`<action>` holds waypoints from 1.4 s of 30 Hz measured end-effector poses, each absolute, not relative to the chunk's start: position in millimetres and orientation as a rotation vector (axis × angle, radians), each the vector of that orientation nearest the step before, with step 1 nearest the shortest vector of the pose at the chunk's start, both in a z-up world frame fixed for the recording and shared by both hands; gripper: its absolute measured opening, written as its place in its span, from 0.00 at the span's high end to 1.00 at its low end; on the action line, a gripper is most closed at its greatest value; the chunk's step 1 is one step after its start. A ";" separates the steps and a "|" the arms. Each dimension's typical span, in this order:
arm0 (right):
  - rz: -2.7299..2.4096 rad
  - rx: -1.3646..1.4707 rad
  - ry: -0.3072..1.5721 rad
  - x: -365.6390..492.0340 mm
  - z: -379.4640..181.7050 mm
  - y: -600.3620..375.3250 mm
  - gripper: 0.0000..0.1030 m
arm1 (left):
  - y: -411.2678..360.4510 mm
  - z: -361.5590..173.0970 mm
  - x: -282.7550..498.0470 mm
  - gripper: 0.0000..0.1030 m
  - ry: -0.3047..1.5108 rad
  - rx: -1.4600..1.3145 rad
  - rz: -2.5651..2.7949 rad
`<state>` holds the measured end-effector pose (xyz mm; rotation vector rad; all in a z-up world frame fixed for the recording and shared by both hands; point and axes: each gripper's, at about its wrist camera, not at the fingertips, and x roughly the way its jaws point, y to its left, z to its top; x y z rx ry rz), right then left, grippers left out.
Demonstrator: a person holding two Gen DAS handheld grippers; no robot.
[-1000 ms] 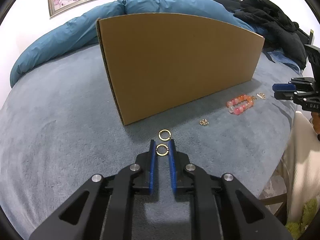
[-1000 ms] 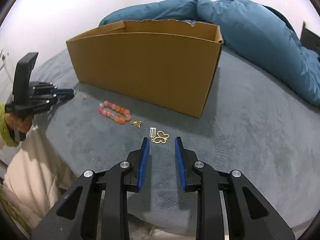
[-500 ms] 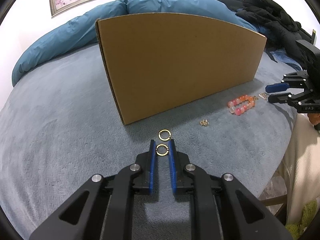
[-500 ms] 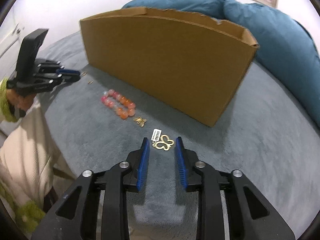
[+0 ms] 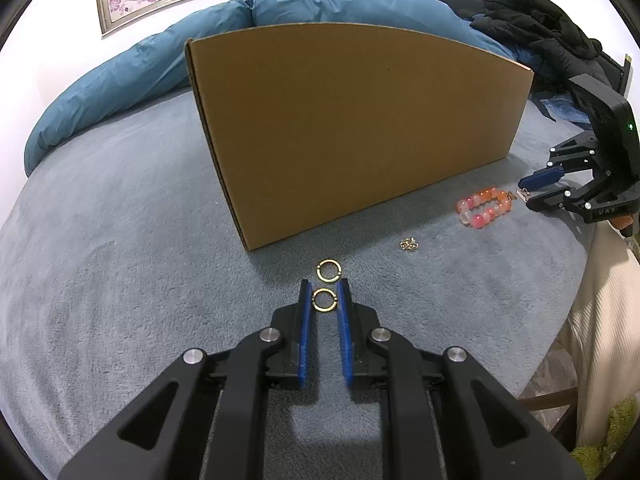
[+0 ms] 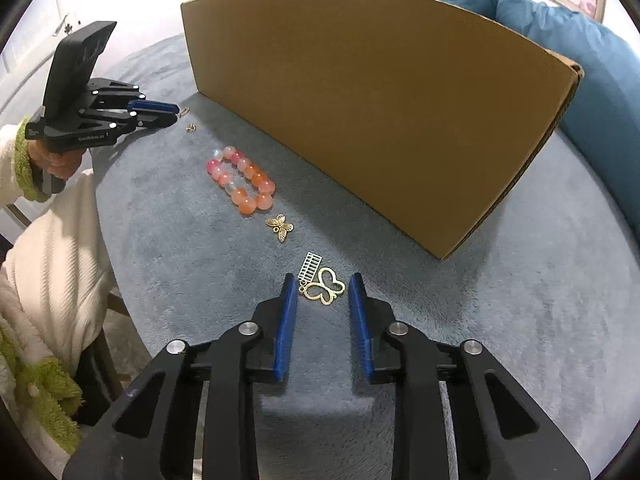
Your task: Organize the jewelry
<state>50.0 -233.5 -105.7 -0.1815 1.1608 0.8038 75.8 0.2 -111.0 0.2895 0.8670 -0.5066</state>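
Observation:
In the left wrist view my left gripper (image 5: 324,291) rests on the grey-blue blanket, shut on a small gold ring (image 5: 324,300). A second gold ring (image 5: 328,271) lies just beyond its tips. A gold open-work butterfly pendant (image 6: 325,289) lies between the blue pads of my right gripper (image 6: 322,286). Those jaws are closing and the pads stand a little off the pendant. A silver ladder-shaped charm (image 6: 310,265) touches the pendant's far side. Farther off lie a solid gold butterfly charm (image 6: 281,227) and a pink-orange bead bracelet (image 6: 240,180). A tall cardboard box (image 6: 380,100) stands behind.
A tiny gold charm (image 5: 409,244) lies between the rings and the bracelet (image 5: 484,210). A blue duvet (image 5: 120,80) and black clothes (image 5: 536,20) are heaped behind the box (image 5: 360,128). A white sleeve with green cuff (image 6: 52,260) is at the bed's edge.
My right gripper has dropped closer to the butterfly pendant and rolled, so the pendant now sits between its tips. The left gripper and its ring have not moved.

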 end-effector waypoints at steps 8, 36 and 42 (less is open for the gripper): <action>0.800 -0.146 1.165 47.6 -100.6 -244.1 0.80 | -1.3 -110.9 73.7 0.89 0.863 0.295 -0.503; 0.604 0.008 1.050 40.5 -42.0 -255.1 0.80 | -0.7 -61.6 44.4 0.89 0.730 0.278 -0.507; 0.608 0.075 0.929 46.2 3.0 -249.5 0.80 | -7.7 -0.9 37.9 0.89 0.603 0.234 -0.541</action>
